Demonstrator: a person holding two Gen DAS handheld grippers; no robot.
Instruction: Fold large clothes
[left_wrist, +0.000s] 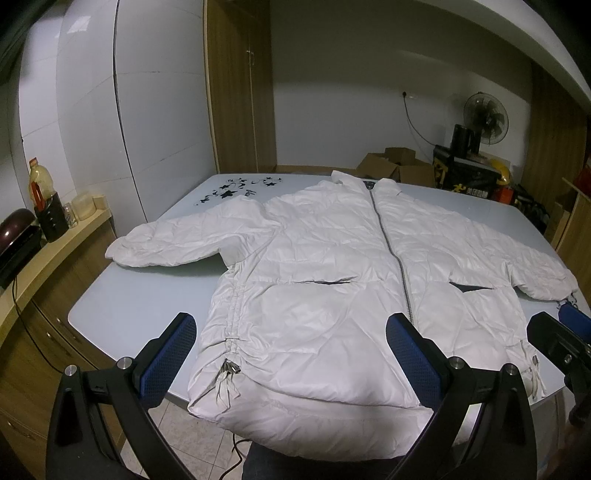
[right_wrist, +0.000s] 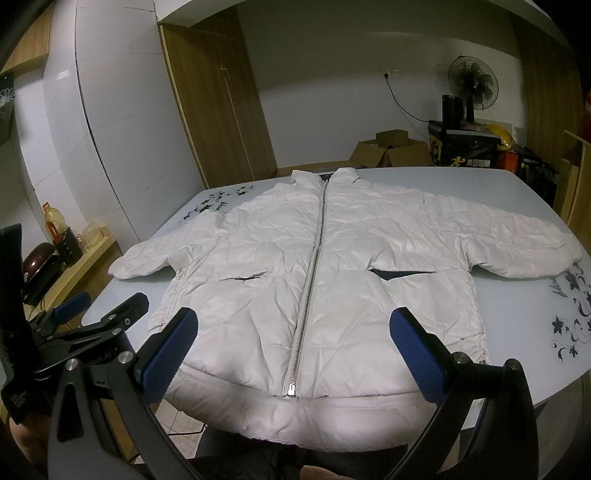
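A white puffer jacket (left_wrist: 317, 266) (right_wrist: 317, 258) lies flat and zipped on the pale table (left_wrist: 122, 302) (right_wrist: 524, 317), collar at the far side, both sleeves spread out, hem hanging over the near edge. My left gripper (left_wrist: 291, 332) hovers open above the hem's left half, nothing between its blue pads. My right gripper (right_wrist: 295, 328) is open too, above the hem astride the zipper (right_wrist: 312, 273). In the right wrist view the left gripper (right_wrist: 103, 314) shows at the left; in the left wrist view the right gripper (left_wrist: 557, 325) shows at the right edge.
A wooden counter (left_wrist: 40, 254) with bottles and a dark pot runs along the left. Behind the table are cardboard boxes (left_wrist: 395, 166), a black delivery box (right_wrist: 465, 147), a fan (right_wrist: 471, 79) and a wooden wardrobe (left_wrist: 240, 92). Black flower prints mark the table's corners.
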